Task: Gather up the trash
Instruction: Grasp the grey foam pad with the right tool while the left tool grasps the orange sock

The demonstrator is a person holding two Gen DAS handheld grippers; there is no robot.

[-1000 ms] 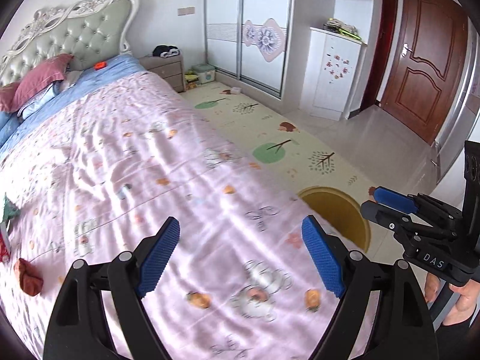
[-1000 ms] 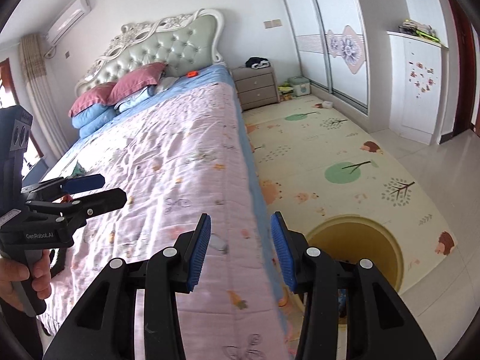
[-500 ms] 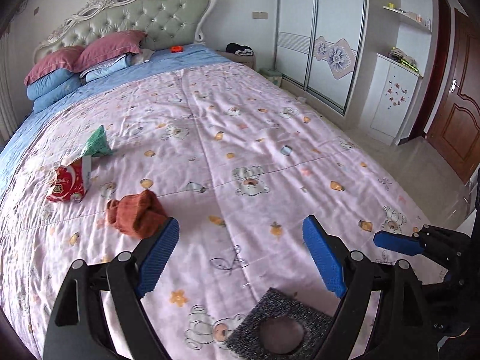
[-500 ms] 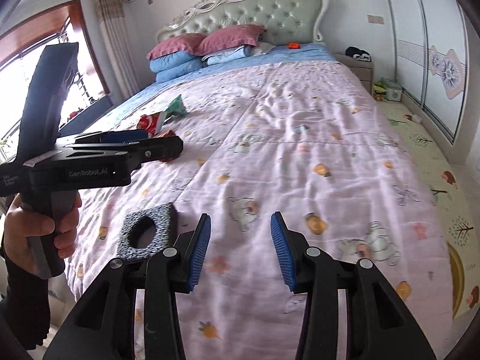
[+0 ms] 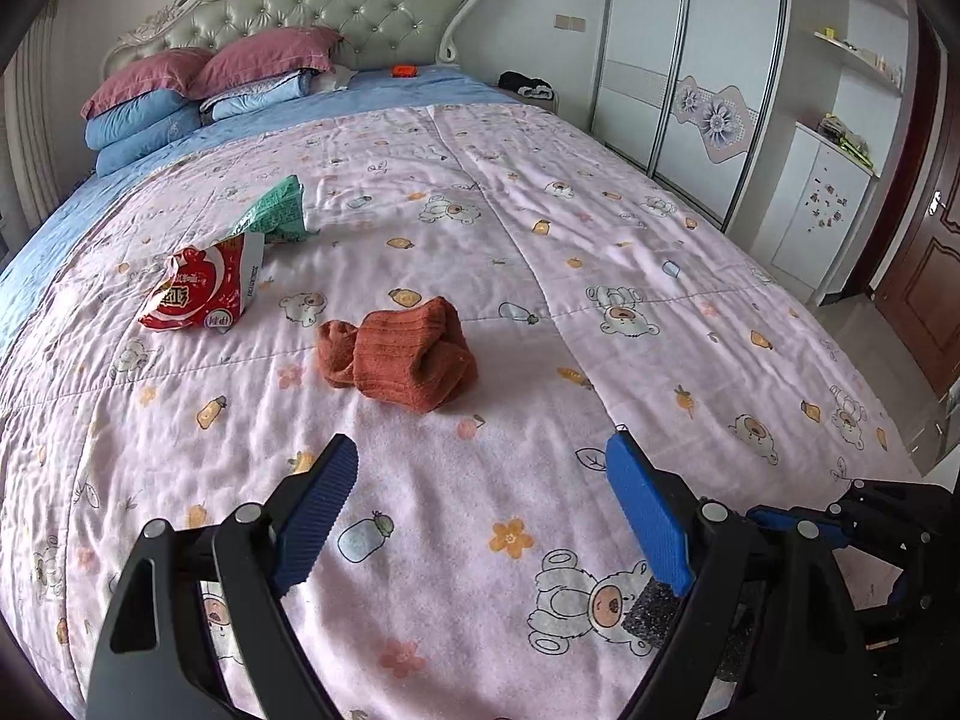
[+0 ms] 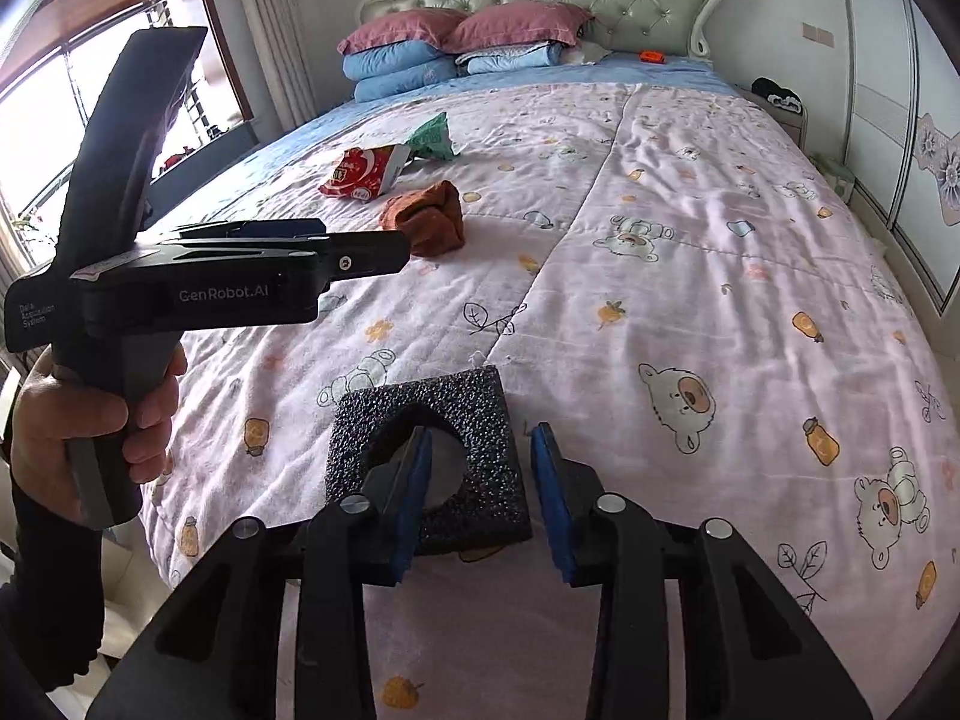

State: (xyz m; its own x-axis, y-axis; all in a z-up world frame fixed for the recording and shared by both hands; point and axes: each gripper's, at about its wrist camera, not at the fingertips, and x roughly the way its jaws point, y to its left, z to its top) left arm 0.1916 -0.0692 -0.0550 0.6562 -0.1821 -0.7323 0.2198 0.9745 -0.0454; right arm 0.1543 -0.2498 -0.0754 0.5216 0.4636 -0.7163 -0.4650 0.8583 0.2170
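Black foam square (image 6: 429, 462) flat just ahead of my right gripper (image 6: 480, 492), jaws closing astride its right half, not yet pinching; left gripper (image 5: 480, 510) wide apart, empty.

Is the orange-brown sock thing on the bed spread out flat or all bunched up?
Bunched up. The orange-brown cloth sits as a rolled, lumpy bundle on the pink quilt, with thick folds instead of lying flat.

Right gripper (image 6: 480, 468) low over the pink quilt (image 6: 690, 276), jaws closing around the near edge of a black foam square (image 6: 480, 414) with a round hole. Left gripper (image 6: 360, 249) held by a hand (image 6: 90, 420) at left, pointing toward a rust-coloured cloth (image 6: 429, 213). Beyond, a red packet (image 6: 360, 171) and a green wrapper (image 6: 433, 135).
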